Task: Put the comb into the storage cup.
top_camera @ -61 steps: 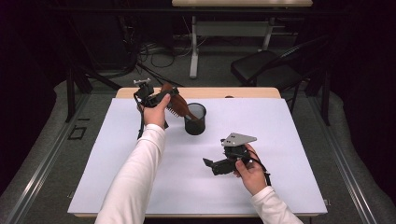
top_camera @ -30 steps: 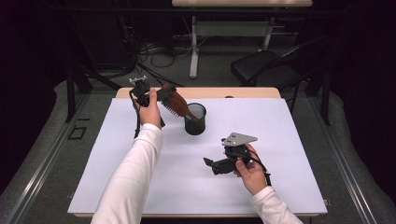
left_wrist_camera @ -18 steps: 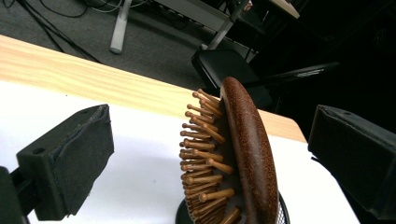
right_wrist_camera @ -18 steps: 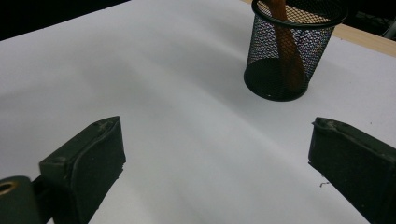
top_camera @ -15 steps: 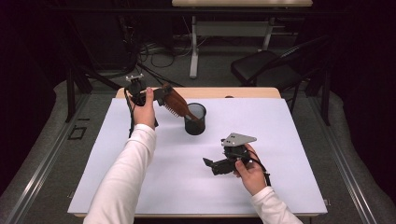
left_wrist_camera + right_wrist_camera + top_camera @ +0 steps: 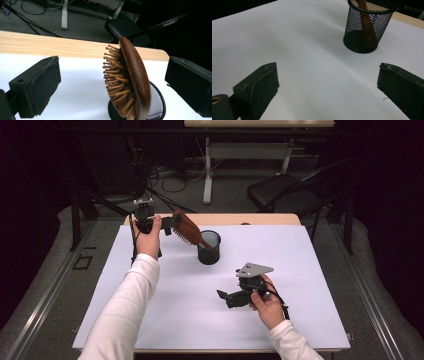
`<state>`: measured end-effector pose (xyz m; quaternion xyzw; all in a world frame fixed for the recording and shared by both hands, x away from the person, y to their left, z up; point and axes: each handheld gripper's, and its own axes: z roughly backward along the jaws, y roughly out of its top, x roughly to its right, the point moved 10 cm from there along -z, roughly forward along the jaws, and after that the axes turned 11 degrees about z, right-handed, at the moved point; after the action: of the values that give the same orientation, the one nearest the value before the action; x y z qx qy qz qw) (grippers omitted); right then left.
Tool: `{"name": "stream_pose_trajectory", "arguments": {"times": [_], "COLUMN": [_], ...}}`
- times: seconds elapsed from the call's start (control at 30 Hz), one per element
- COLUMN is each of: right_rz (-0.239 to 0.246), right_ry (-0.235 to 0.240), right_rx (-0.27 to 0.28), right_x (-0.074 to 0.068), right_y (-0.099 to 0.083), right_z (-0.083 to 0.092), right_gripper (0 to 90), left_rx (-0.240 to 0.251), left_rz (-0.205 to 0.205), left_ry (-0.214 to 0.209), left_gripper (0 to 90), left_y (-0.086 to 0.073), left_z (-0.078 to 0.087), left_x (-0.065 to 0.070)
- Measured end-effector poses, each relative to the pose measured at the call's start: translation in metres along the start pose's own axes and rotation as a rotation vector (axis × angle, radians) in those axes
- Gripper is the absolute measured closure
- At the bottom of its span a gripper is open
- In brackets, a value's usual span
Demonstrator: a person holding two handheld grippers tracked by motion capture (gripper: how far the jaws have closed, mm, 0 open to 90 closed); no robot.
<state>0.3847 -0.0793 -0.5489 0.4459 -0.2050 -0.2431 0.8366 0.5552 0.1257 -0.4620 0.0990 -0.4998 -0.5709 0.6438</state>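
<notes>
**Now: wooden hairbrush standing in the mesh cup, both grippers spread wide**

Up at the far left of the table (image 6: pixel 310 320), the left gripper (image 6: pixel 167 221) is hovering in the person's left hand (image 6: pixel 147 237), with its jaws gaping wide. In the left gripper view the wooden hairbrush (image 6: pixel 130 80) is rising between those jaws without touching either pad. Its handle is sitting inside the black mesh pen cup (image 6: pixel 209 247), and its head is leaning out over the rim toward the left gripper, wooden bristles facing down and left in the high view. The cup is standing upright on the white tabletop, just short of the bare wooden strip along the far edge.

Nearer the person, the right gripper (image 6: pixel 231 297) is resting low over the white surface in the right hand (image 6: pixel 266 302), well apart from the cup. Its jaws are also standing wide and gripping nothing; the right gripper view is looking across bare white surface to the cup (image 6: pixel 370 25), where the brush handle (image 6: pixel 367 27) is showing through the mesh.
</notes>
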Motion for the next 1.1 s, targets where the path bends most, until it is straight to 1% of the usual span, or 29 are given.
{"name": "stream_pose_trajectory", "arguments": {"times": [0.13,0.27,0.47,0.57,0.63,0.73,0.77,0.9,0.97,1.1], "right_rz": [-0.003,-0.002,-0.006,-0.009,-0.011,-0.01,-0.01,-0.011,-0.011,-0.01], "right_ry": [-0.003,-0.007,-0.013,-0.013,-0.014,-0.016,-0.017,-0.02,-0.019,-0.023], "right_rx": [0.001,-0.003,-0.003,-0.004,-0.003,-0.003,-0.003,-0.003,-0.002,-0.004], "right_x": [0.001,0.001,0.002,0.003,0.003,0.003,0.004,0.005,0.005,0.006], "right_y": [0.0,-0.001,-0.001,-0.001,-0.001,-0.001,-0.001,-0.001,-0.001,-0.001], "right_z": [0.0,0.0,0.0,0.0,0.001,0.001,0.001,0.002,0.002,0.002], "right_gripper": [3.2,3.2,3.1,3.1,3.1,3.1,3.1,3.1,3.1,3.1], "left_rx": [0.017,0.045,0.076,0.081,0.082,0.084,0.084,0.085,0.083,0.085], "left_rz": [-0.026,-0.051,-0.086,-0.082,-0.083,-0.082,-0.083,-0.098,-0.111,-0.117], "left_ry": [0.041,0.079,0.123,0.142,0.144,0.168,0.169,0.19,0.206,0.221], "left_gripper": [0.4,0.4,0.4,0.4,0.4,0.4,0.4,0.4,0.4,0.4], "left_y": [0.003,0.007,0.012,0.013,0.013,0.013,0.014,0.014,0.015,0.016], "left_z": [0.005,0.01,0.018,0.021,0.022,0.025,0.026,0.029,0.031,0.034], "left_x": [-0.003,-0.005,-0.006,-0.008,-0.008,-0.01,-0.011,-0.014,-0.016,-0.021]}}
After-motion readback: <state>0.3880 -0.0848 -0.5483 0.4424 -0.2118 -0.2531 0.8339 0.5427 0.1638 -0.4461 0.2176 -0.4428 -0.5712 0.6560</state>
